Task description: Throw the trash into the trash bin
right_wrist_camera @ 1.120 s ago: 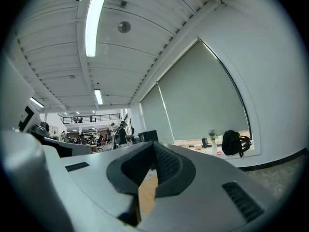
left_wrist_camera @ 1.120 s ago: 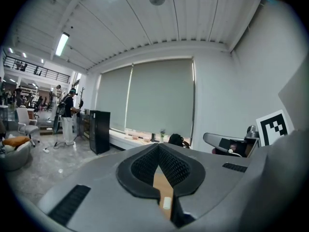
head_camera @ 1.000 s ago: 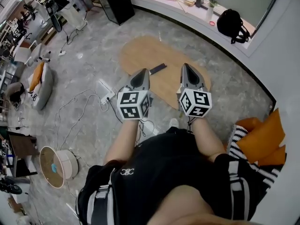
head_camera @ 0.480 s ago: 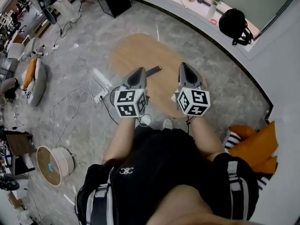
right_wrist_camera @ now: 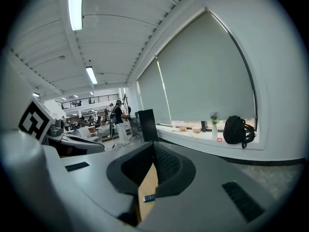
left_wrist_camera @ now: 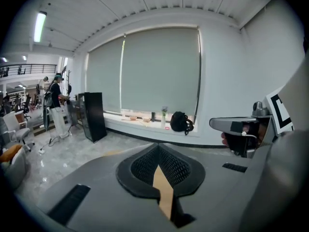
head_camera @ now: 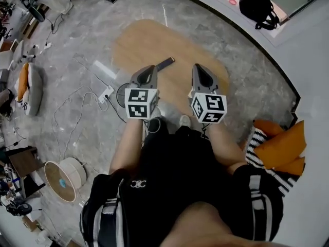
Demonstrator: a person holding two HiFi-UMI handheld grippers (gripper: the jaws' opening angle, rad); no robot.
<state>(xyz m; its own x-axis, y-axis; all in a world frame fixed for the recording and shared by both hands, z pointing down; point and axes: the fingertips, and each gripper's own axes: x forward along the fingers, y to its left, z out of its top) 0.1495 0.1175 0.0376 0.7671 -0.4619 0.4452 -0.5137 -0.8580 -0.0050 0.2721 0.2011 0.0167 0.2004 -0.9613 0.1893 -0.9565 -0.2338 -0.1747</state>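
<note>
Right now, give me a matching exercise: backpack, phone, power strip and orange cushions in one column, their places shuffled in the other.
1 backpack
2 phone
3 power strip
4 orange cushions

A on the wooden table
B on the grey floor
C on the window ledge
D beside the striped cloth

Pairs: 1-C, 2-A, 3-B, 4-D.

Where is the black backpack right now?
The black fabric backpack sits on the white window ledge at the top right of the head view, past the far end of the oval wooden table.
</note>
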